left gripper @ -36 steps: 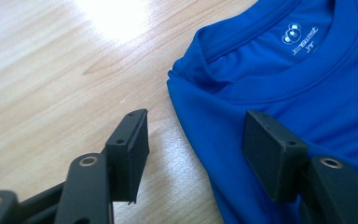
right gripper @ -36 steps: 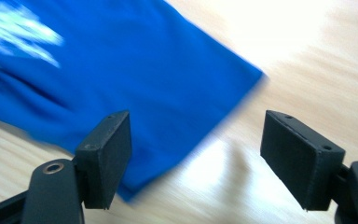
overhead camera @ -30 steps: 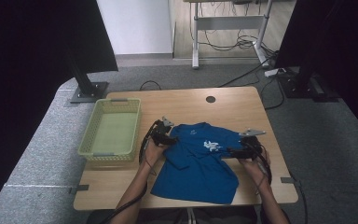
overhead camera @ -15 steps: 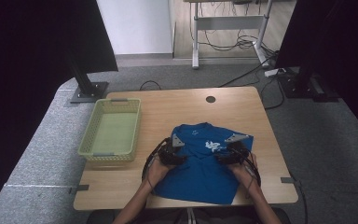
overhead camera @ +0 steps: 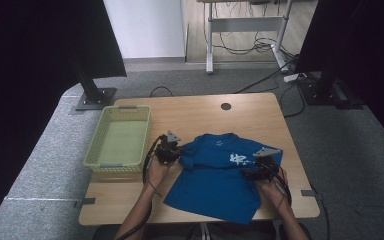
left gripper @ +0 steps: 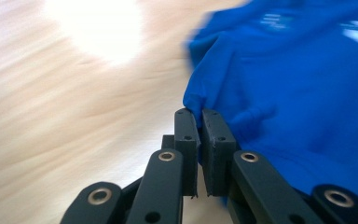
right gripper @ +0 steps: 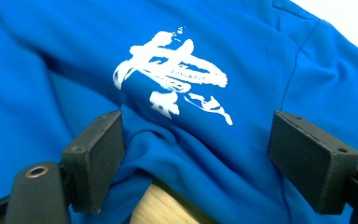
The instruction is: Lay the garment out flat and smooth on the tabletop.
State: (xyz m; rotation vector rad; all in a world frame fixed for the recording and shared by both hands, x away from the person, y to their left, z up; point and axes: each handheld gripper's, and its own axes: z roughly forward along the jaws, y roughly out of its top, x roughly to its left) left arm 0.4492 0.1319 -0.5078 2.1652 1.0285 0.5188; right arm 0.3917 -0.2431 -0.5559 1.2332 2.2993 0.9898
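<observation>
A blue T-shirt (overhead camera: pixel 215 185) with a white brush-style print (overhead camera: pixel 237 159) lies spread on the wooden table (overhead camera: pixel 215 115). My left gripper (overhead camera: pixel 176 154) sits at the shirt's left sleeve. Its jaws have just been closing, and in the left gripper view the gripper (left gripper: pixel 199 114) is shut on a fold at the shirt's (left gripper: pixel 298 93) edge. My right gripper (overhead camera: pixel 251 171) rests low over the shirt's right side. In the right gripper view this gripper (right gripper: pixel 196 135) stands wide open over the shirt (right gripper: pixel 242 28), with rumpled cloth and the print (right gripper: pixel 172 70) between and ahead of its pads.
A pale green plastic basket (overhead camera: pixel 92 150) stands on the table's left part, close beside my left hand. A round cable hole (overhead camera: pixel 225 106) marks the far table edge. Dark stands and cables sit on the grey floor beyond.
My left gripper has shifted back toward the shirt's left sleeve and closed on its edge. The right gripper has sunk a little lower onto the shirt and stays open.
</observation>
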